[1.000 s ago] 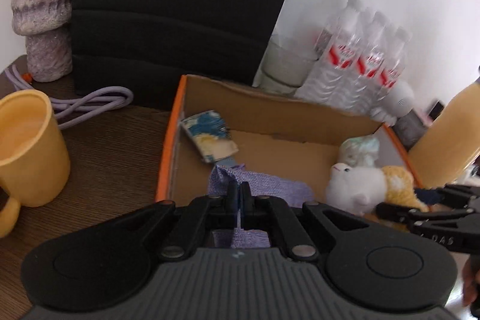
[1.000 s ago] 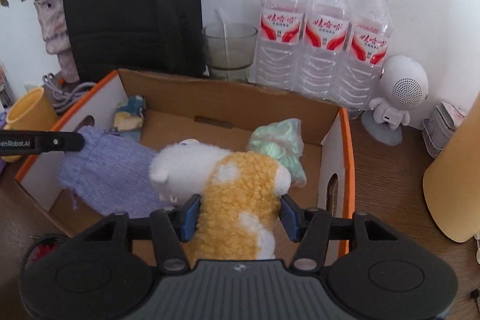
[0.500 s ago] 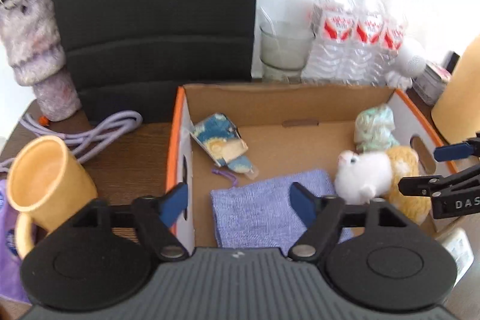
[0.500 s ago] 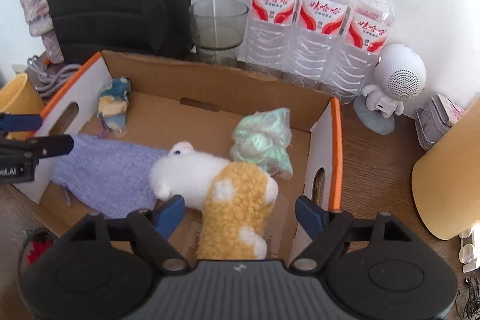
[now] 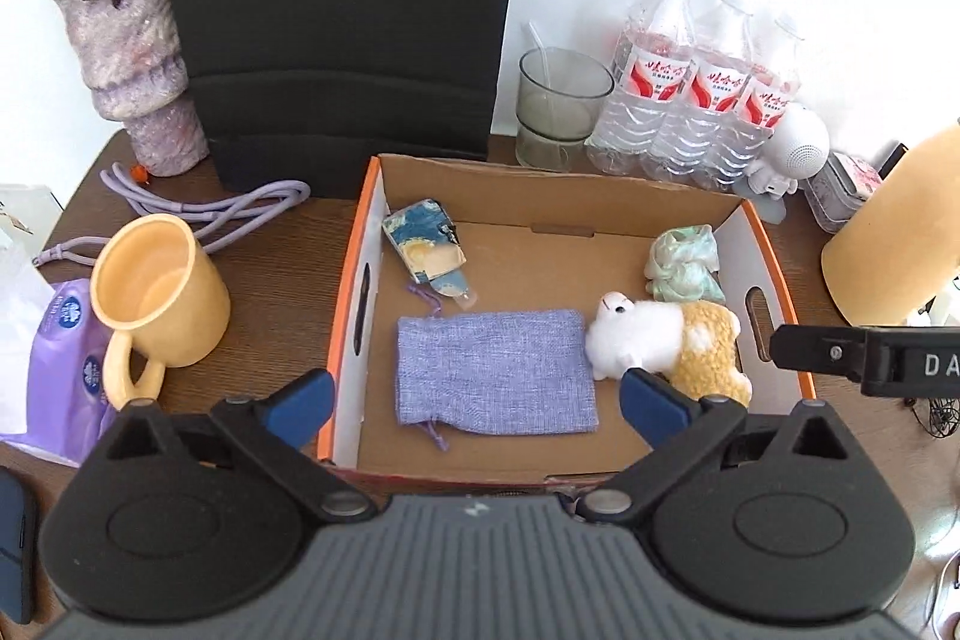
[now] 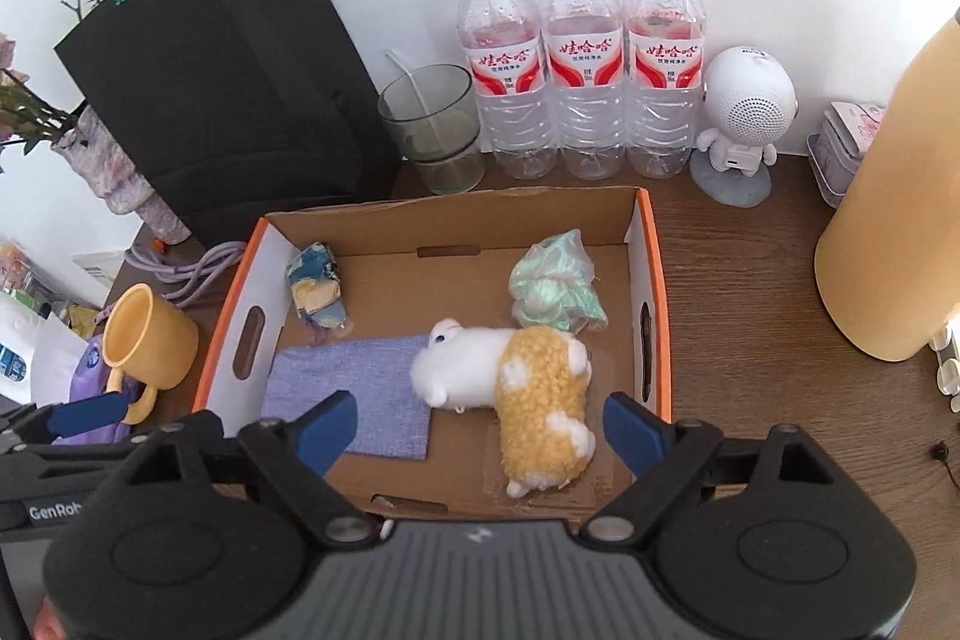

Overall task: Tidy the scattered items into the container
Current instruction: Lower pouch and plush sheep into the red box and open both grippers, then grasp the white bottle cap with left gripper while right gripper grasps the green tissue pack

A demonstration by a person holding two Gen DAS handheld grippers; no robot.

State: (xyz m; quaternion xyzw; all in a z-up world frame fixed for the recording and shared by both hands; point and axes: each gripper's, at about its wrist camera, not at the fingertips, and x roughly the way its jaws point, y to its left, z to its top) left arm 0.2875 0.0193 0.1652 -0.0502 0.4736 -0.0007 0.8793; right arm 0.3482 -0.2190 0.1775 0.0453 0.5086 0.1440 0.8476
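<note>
The left hand-held gripper (image 5: 474, 400) is spreading its jaws, nothing between them, above the lilac pouch (image 5: 495, 370) lying flat on the floor of the cardboard box (image 5: 543, 196). The right hand-held gripper (image 6: 480, 427) is likewise opening, clear of the plush toy (image 6: 516, 388) beside the pouch. Both items look dropped in side by side to keep them from piling. A second ago each was pinched; now both lie free and the grippers sit higher over the worktop (image 5: 282, 274)
</note>
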